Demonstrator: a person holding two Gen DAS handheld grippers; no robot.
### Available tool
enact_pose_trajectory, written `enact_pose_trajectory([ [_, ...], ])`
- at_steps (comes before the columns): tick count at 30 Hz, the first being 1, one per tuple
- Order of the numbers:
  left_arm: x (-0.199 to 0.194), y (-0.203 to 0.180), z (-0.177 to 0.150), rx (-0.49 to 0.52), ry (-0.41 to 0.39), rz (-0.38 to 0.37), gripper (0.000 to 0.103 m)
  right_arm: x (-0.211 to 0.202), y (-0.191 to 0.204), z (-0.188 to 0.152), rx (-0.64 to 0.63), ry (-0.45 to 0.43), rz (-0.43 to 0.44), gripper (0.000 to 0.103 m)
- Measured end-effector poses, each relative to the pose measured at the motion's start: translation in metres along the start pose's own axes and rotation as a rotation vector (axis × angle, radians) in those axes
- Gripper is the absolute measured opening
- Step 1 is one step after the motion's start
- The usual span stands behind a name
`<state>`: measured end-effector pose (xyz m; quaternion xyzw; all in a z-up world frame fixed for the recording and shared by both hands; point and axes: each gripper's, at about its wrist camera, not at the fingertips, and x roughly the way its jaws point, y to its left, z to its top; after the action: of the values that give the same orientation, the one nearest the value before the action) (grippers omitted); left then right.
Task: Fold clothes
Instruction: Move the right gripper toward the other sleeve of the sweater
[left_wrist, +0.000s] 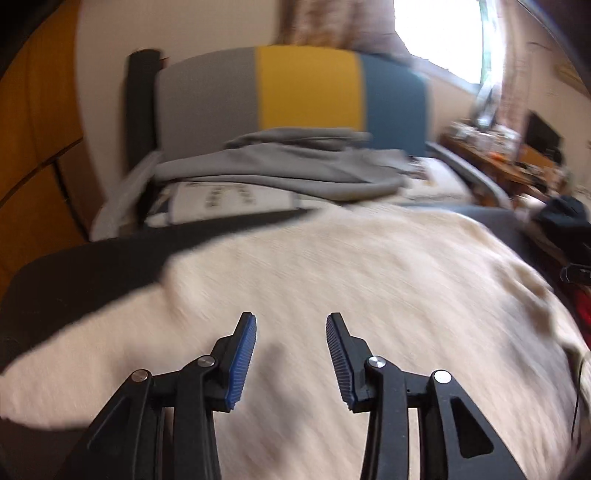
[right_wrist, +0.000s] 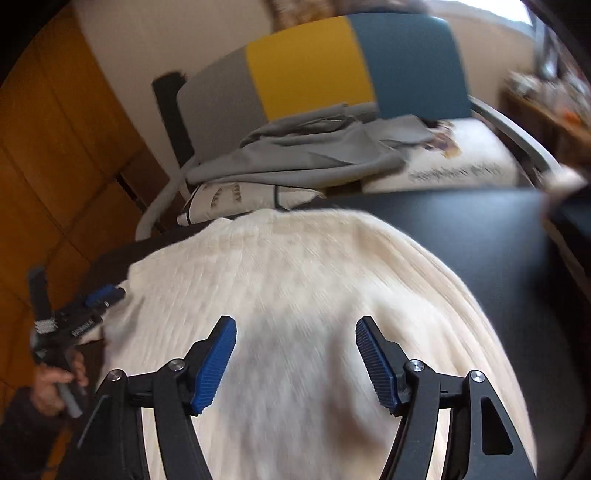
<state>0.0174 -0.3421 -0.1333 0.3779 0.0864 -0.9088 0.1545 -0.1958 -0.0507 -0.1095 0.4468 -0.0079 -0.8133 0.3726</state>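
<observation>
A cream ribbed knit garment (left_wrist: 332, 280) lies spread on a dark table (left_wrist: 85, 273); it also shows in the right wrist view (right_wrist: 295, 280). My left gripper (left_wrist: 291, 321) is open and empty, just above the garment's left part. In the right wrist view the left gripper (right_wrist: 101, 295) shows at the garment's left edge. My right gripper (right_wrist: 295, 325) is open and empty above the garment's middle. Both views are motion-blurred.
Behind the table stands a chair with a grey, yellow and teal back (left_wrist: 295, 88), holding a grey cloth (left_wrist: 288, 166) on white printed cushions (right_wrist: 461, 158). An orange wooden cabinet (right_wrist: 55, 147) is at the left. A cluttered desk (left_wrist: 517, 155) is at the right.
</observation>
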Motion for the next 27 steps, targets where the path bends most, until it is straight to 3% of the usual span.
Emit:
enact_pose_trajectory([
  [4,-0.036,-0.046,-0.055,0.069,0.017,-0.081,0.040,-0.099,-0.068,-0.078,0.126,0.007,-0.143,0.069],
  [8,-0.059,-0.071,-0.102,0.101,0.057,-0.104,0.040,-0.161,-0.115,-0.149,0.248,0.041,-0.228,0.069],
  [12,-0.068,-0.076,-0.140,0.084,0.116,-0.111,0.040,-0.170,-0.126,-0.187,0.287,0.046,-0.238,0.068],
  [16,-0.081,-0.071,-0.156,0.084,0.092,-0.095,0.041,-0.145,-0.116,-0.205,0.205,0.100,-0.341,0.067],
  [19,-0.079,-0.062,-0.152,0.059,0.091,-0.101,0.042,-0.131,-0.101,-0.205,0.092,0.130,-0.450,0.060],
  [24,-0.076,-0.076,-0.134,0.087,0.113,-0.052,0.042,-0.151,-0.099,-0.214,0.176,0.094,-0.365,0.062],
  [27,-0.087,-0.088,-0.121,0.092,0.076,-0.101,0.042,-0.168,-0.099,-0.226,0.265,0.066,-0.285,0.062],
])
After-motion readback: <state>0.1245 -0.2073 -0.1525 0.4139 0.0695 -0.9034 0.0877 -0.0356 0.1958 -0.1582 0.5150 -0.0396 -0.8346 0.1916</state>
